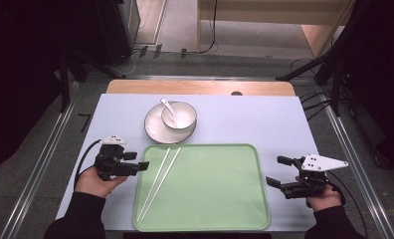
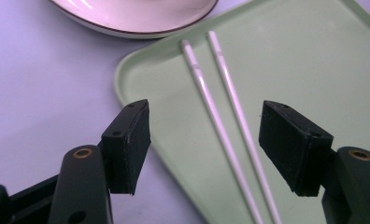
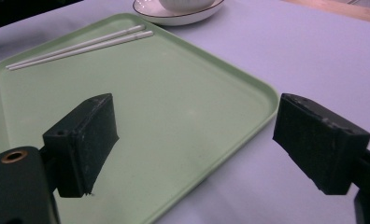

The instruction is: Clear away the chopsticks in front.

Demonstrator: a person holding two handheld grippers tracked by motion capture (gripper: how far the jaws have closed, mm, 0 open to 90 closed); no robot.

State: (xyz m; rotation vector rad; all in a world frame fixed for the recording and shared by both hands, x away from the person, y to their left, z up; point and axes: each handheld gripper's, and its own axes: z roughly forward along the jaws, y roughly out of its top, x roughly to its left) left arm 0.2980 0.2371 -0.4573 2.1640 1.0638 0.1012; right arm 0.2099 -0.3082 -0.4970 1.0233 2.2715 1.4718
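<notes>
On the green tray point(image 1: 220, 199), near its left edge, lie two white chopsticks point(image 1: 159, 181) (side by side), just right of the left gripper point(image 1: 138, 162), its jaws spread and empty. At the tray's right edge hovers the right gripper point(image 1: 276, 172), likewise spread, well apart from them.

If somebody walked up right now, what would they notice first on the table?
Probably the big green tray in the middle, with two white chopsticks lying side by side along its left part. Just behind it sits a white bowl on a plate, with a spoon resting in the bowl. On either side of the tray a hand holds a black gripper, the left gripper and the right gripper, both open.
</notes>
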